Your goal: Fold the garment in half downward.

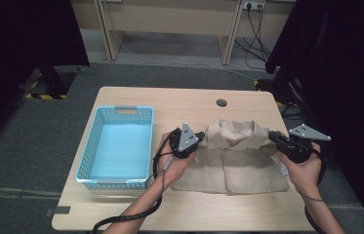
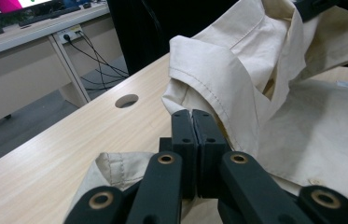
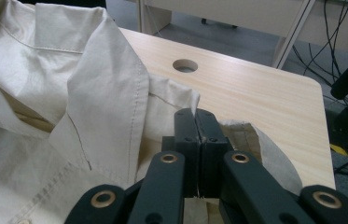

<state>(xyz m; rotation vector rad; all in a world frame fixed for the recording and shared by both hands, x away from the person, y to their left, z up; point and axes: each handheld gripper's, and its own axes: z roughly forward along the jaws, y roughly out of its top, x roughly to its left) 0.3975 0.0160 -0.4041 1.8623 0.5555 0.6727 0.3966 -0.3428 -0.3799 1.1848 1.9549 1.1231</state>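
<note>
I see the beige cotton shirt (image 1: 238,156) lying on the right half of the light wooden bench (image 1: 189,102), its upper part lifted. My left gripper (image 1: 200,136) pinches the shirt's left shoulder with jaws clenched; my right gripper (image 1: 272,136) clamps the right shoulder. The light blue plastic basket (image 1: 88,161) stands near the bench's left edge.

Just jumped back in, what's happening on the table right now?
A person is handling a beige shirt on the table with two hand-held grippers. The left hand-held gripper is shut on one side of the shirt near the collar, the right hand-held gripper on the other, lifting the top edge. A blue basket sits at left.
</note>
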